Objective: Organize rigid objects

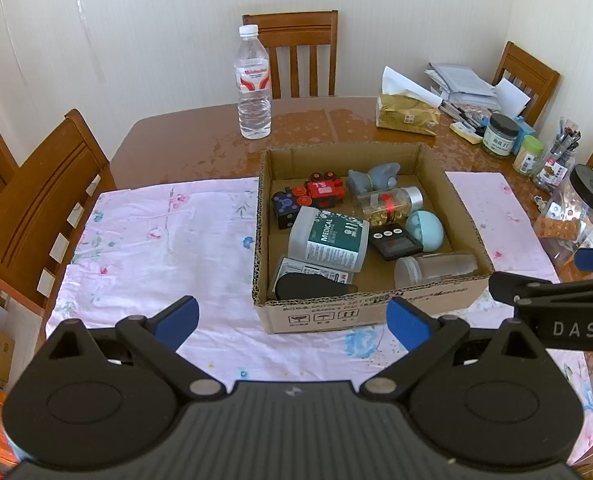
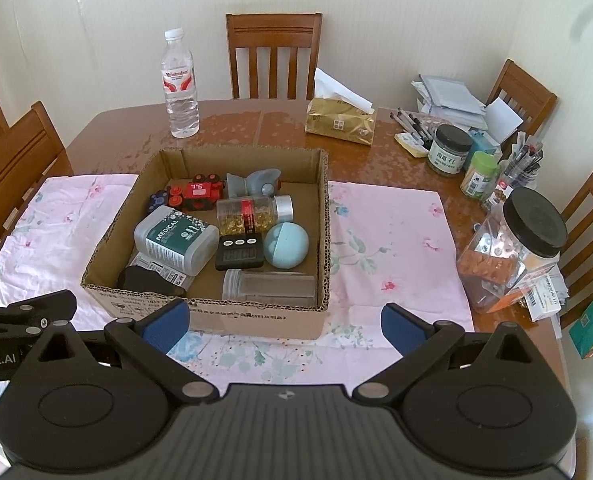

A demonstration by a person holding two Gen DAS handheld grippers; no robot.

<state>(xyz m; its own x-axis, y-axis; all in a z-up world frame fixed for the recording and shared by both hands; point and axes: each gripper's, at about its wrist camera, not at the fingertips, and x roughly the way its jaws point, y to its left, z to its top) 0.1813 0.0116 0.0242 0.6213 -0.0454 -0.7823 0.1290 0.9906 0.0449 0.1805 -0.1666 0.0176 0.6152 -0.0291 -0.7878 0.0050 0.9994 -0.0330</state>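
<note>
A shallow brown cardboard box (image 1: 370, 308) sits on a pink floral cloth (image 1: 156, 240) covering the wooden tabletop (image 1: 184, 144). Inside, a white medical bottle (image 1: 328, 238) lies flat; likely light, stiff and slick, best pinched across its body. A round pale-blue case (image 2: 286, 246) beside it may roll. The left hand-held gripper (image 1: 292, 320) and right hand-held gripper (image 2: 284, 322) hover before the box, jaws wide, empty.

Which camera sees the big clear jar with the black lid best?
The right wrist view: the big clear plastic jar with the black lid shows whole there, lid, sides and the packets inside. In the left wrist view the same jar sits at the right edge, partly hidden behind the right gripper.
</note>
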